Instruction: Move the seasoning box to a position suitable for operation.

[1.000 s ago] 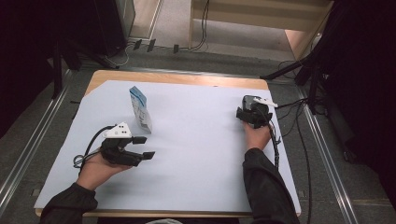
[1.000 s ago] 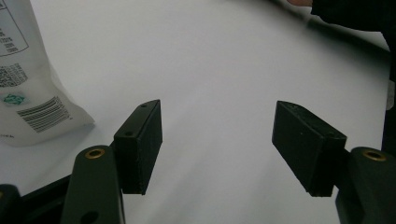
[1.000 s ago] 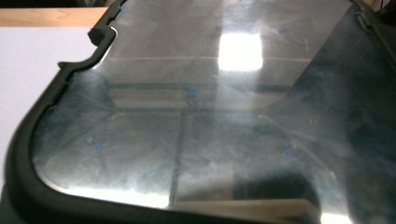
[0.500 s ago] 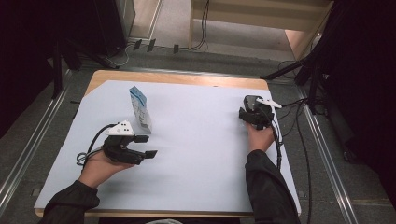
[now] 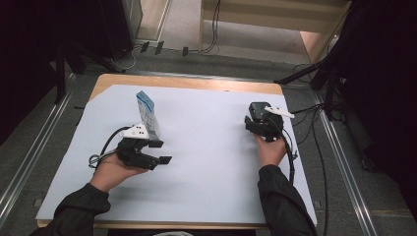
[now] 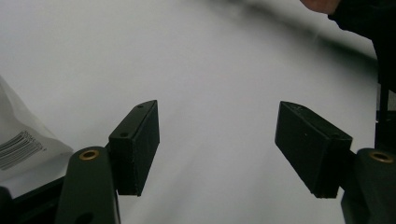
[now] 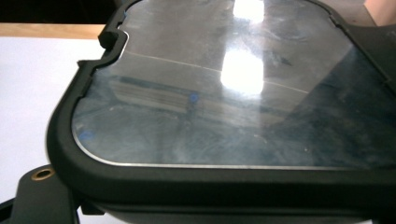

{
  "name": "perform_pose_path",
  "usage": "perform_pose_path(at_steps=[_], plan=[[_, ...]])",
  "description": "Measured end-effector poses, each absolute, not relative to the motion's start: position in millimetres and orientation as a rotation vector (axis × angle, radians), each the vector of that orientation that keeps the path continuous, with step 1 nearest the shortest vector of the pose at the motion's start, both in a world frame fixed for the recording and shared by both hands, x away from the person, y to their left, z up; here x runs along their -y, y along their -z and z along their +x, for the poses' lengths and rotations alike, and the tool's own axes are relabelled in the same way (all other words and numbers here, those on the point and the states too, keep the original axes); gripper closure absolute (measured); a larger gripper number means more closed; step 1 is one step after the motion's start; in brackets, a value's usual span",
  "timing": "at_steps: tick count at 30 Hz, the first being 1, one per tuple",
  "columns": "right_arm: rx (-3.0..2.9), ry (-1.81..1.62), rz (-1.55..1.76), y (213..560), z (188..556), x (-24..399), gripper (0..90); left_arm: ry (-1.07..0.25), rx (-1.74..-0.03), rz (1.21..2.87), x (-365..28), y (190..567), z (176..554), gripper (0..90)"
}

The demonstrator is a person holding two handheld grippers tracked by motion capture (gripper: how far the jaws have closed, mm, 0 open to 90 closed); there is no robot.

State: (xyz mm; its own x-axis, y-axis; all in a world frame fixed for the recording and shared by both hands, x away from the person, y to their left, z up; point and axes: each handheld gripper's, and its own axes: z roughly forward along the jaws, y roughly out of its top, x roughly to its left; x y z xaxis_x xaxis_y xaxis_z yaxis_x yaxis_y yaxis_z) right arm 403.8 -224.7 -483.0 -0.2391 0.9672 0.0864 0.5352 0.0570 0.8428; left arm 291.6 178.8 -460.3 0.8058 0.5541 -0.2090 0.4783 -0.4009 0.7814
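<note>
A blue and white packet (image 5: 147,113) stands upright on the white sheet (image 5: 206,167) at the back left. Its barcoded corner (image 6: 21,144) shows at the left edge of the left gripper view. My left gripper (image 5: 161,152) lies just in front of the packet, level, pointing right. It is open (image 6: 217,149), with bare sheet between its jaws. My right gripper (image 5: 256,123) is at the right side of the sheet, shut on a black-cased device with a glossy screen (image 7: 233,93). That device (image 5: 257,109) is held up off the sheet.
The sheet covers a wooden table (image 5: 187,82) whose back edge is bare. Metal rails (image 5: 339,147) run along both sides on the floor. Cables (image 5: 314,110) lie by the right edge, and a wooden frame (image 5: 275,39) stands behind the table.
My right hand has shifted a little with the black device in its grip. The left gripper has edged slightly toward the packet.
</note>
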Motion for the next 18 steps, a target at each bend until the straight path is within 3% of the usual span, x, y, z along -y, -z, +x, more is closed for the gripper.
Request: perform_pose_path(at_steps=[18], plan=[[-2.011,-1.188,1.394,485.8,361.9,163.4,15.6,-0.117,-0.788,2.067,-177.3,461.3,301.0,32.0]])
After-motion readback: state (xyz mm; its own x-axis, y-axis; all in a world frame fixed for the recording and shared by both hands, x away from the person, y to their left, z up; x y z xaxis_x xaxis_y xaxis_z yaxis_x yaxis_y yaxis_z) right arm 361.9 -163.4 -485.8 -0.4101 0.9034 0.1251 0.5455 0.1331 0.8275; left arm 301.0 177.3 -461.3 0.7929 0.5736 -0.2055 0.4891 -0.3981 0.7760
